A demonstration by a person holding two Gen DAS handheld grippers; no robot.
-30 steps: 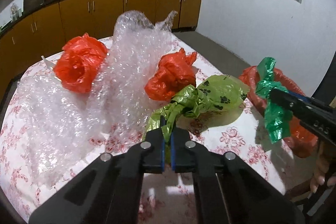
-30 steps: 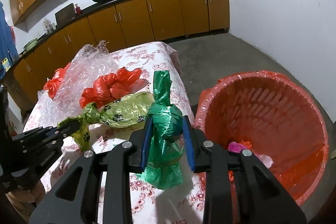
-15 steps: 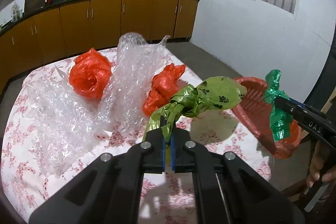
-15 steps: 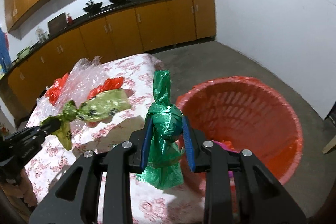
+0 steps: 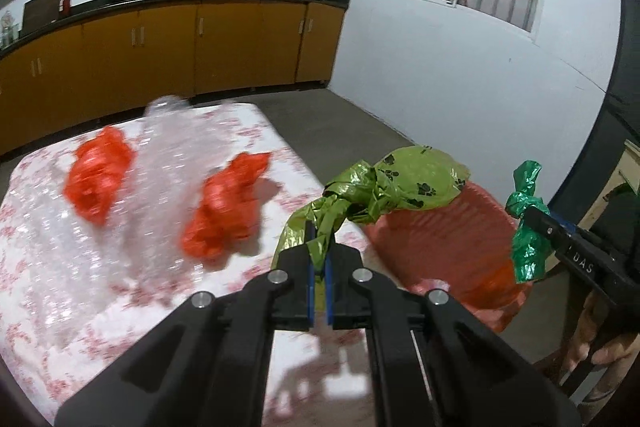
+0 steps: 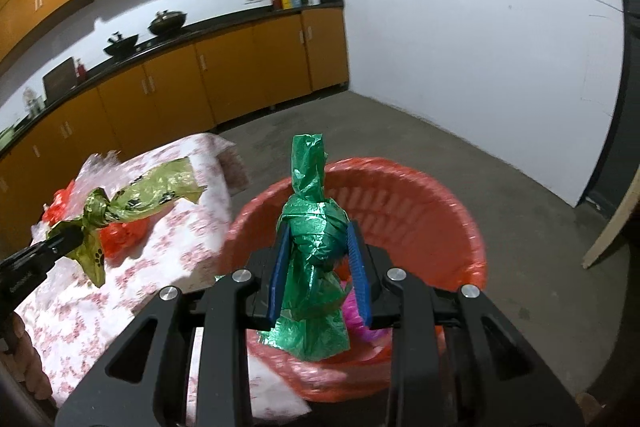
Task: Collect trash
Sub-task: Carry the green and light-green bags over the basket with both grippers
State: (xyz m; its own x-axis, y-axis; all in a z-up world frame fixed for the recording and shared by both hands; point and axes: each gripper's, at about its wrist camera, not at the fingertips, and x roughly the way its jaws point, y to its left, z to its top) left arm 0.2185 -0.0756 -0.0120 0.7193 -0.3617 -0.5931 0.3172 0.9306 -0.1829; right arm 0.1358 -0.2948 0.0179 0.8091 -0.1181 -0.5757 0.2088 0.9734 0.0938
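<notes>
Right gripper (image 6: 319,269) is clamped on the dark green knotted bag (image 6: 314,259), blue pads pressing its middle from both sides; we've got it over the mouth of the red basket (image 6: 440,211), which sits on the floor just beside the table (image 6: 132,291). Left gripper (image 5: 318,281) is pinched tight on the twisted tail of the light green paw-print bag (image 5: 400,183), bag body hanging out past the table edge, near the basket (image 5: 448,239) but not clearly over its opening

Step as we read it: carry-to-bin, both bags airborne, neither dropped. Next move for right: just let go, maybe dip lower first so the light bag doesn't drift past the rim. Left needs more travel toward the basket centre before it lets go, and we should keep the two grippers apart over the opening

Left on the table: two red bags (image 5: 98,179) (image 5: 224,211) and bubble wrap (image 5: 160,195), all motion-blurred in the left view, so edges and count are soft

Hard to see: basket contents mostly hidden behind the green bag, only something pink (image 6: 358,315) shows. Near rim of the basket is cut off by the gripper body. Basket depth under the bag we can't judge
</notes>
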